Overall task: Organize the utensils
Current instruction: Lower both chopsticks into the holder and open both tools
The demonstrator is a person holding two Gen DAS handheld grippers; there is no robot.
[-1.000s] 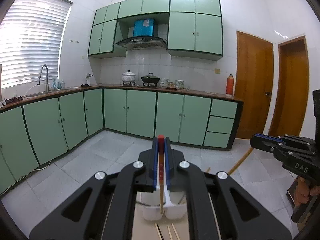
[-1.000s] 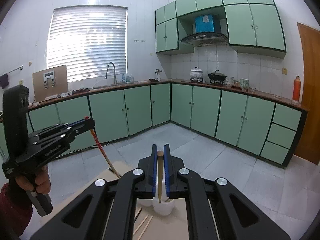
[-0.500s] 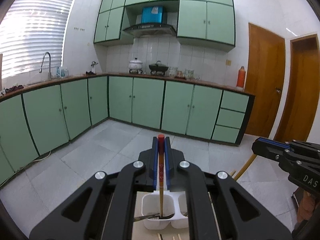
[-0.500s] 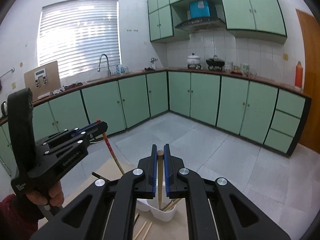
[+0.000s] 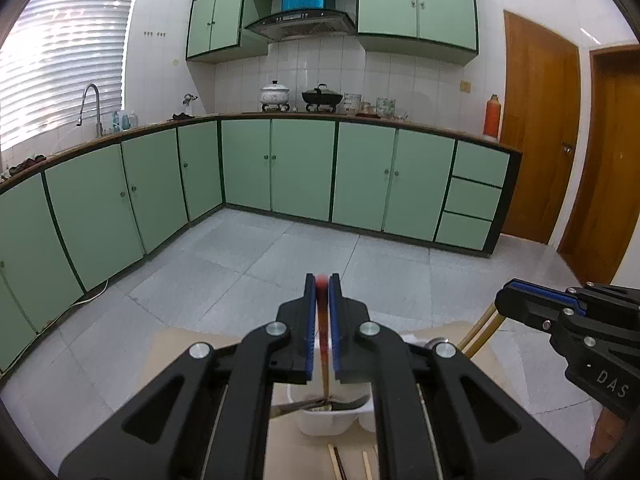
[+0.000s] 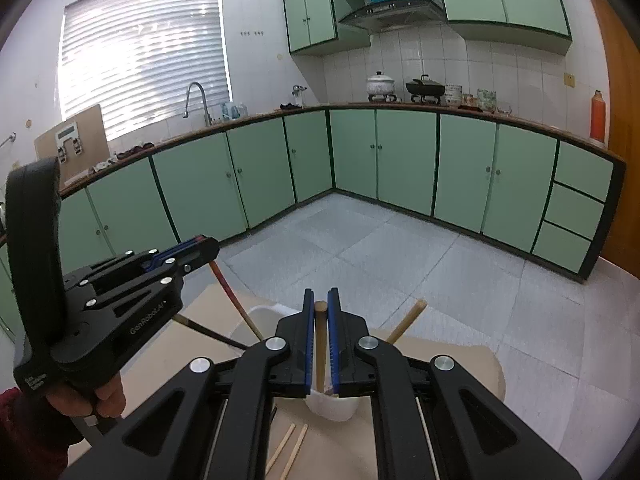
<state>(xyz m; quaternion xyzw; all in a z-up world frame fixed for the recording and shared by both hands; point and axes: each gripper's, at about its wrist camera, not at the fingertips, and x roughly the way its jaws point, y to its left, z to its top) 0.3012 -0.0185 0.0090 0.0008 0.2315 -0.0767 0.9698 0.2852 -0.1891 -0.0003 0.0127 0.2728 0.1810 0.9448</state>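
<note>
My left gripper [image 5: 322, 280] is shut on a red-topped chopstick [image 5: 323, 344], held upright with its tip down in the white utensil holder [image 5: 320, 420]. It also shows in the right wrist view [image 6: 200, 246], where the chopstick [image 6: 236, 304] slants into the holder [image 6: 260, 314]. My right gripper [image 6: 321, 304] is shut on a plain wooden chopstick [image 6: 320, 348], tip down in the holder's nearer cup [image 6: 332, 408]. It also shows in the left wrist view [image 5: 504, 300]. Another wooden chopstick [image 6: 406, 320] leans in the holder. A dark utensil [image 5: 296, 406] lies across its rim.
The holder stands on a light wooden table [image 6: 448, 364]. Loose chopsticks [image 6: 294, 446] lie on the table in front of it; they also show in the left wrist view [image 5: 340, 460]. Green cabinets [image 5: 304, 168] and a tiled floor [image 5: 260, 256] lie beyond.
Both grippers have tilted downward and lowered their chopsticks toward and into the holder. The table and holder have come further into view.
</note>
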